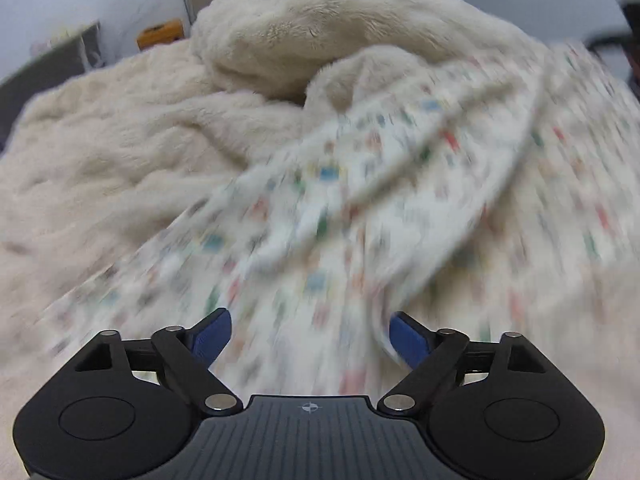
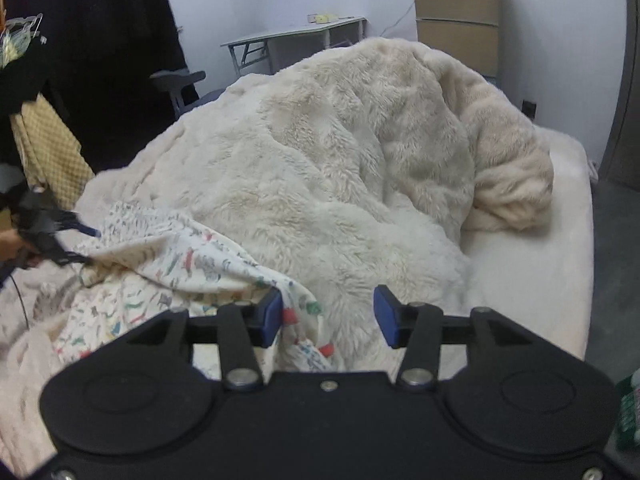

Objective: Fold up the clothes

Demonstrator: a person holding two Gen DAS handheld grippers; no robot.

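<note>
Left wrist view: showing the printed garment (image 1: 360, 208) close up and motion-blurred, spreading across the lower and right parts of the frame; the cream plush blanket (image 1: 160, 140) is bunching behind it; an orange object (image 1: 160, 34) is showing at the far edge, too small to identify.
Right wrist view: showing what the left view is not, namely the bare mattress (image 2: 552, 240) at the right, a grey folding surface (image 2: 296, 36) against the wall, stacked cardboard boxes (image 2: 456, 12), a dark chair (image 2: 180, 84) and a yellow checked cloth (image 2: 52, 152) hanging at the left.
Printed garment, location: lying on the bed at the near left of the blanket heap (image 2: 320, 152), white with small coloured motifs (image 2: 168, 264), one edge draping over the blanket's foot.
Left claw (image 1: 310, 338): standing wide open, blue pads (image 1: 212, 336) well apart, the garment lying between and beyond them; whether fabric is touching the pads cannot be told through the blur. In the right view it is appearing at the far left (image 2: 48, 232), at the garment's far edge, its grip unreadable there.
Right claw (image 2: 326, 316): standing wide open, gripping nothing; its left pad (image 2: 272, 314) is sitting just beside, possibly touching, the garment's near corner, and the right pad (image 2: 386, 316) is hovering over the blanket.
</note>
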